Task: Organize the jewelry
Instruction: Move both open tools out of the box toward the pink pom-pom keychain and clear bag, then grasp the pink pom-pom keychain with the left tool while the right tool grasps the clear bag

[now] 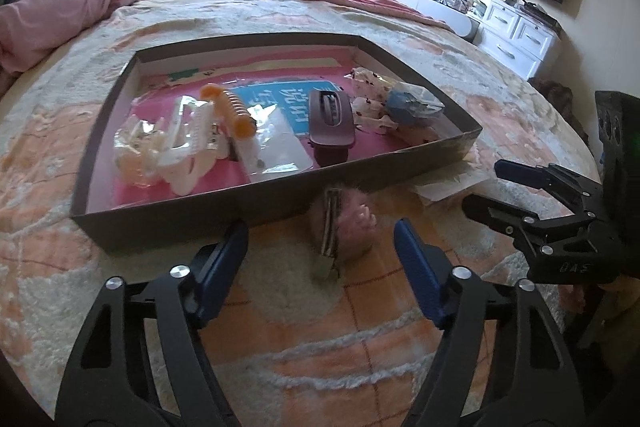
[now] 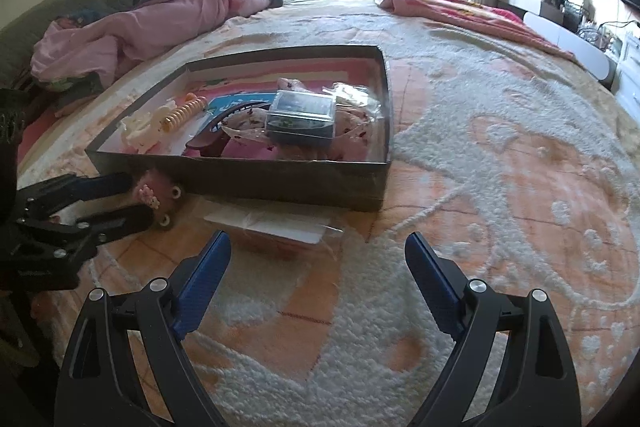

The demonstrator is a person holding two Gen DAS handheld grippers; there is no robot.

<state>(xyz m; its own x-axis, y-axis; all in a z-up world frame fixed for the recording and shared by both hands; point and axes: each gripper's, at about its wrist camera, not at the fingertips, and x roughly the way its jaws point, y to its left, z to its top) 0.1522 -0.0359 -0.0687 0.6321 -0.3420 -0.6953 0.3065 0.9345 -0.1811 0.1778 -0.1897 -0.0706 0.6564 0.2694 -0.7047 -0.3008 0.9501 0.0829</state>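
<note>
Box [image 1: 360,183] holds hair clips [image 1: 331,125], perhaps packets.

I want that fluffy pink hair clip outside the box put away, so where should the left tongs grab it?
Grip the pink hair clip across its narrow width, pinching the striped metal bar against the fluffy side. Come straight down from above: it lies flat on the blanket, lengthways between the open left tongs, close to the box wall.

One cardboard box [image 1: 280,199], three hair claws inside, one fuzzy pink clip [image 1: 344,231] outside, two grippers.
</note>
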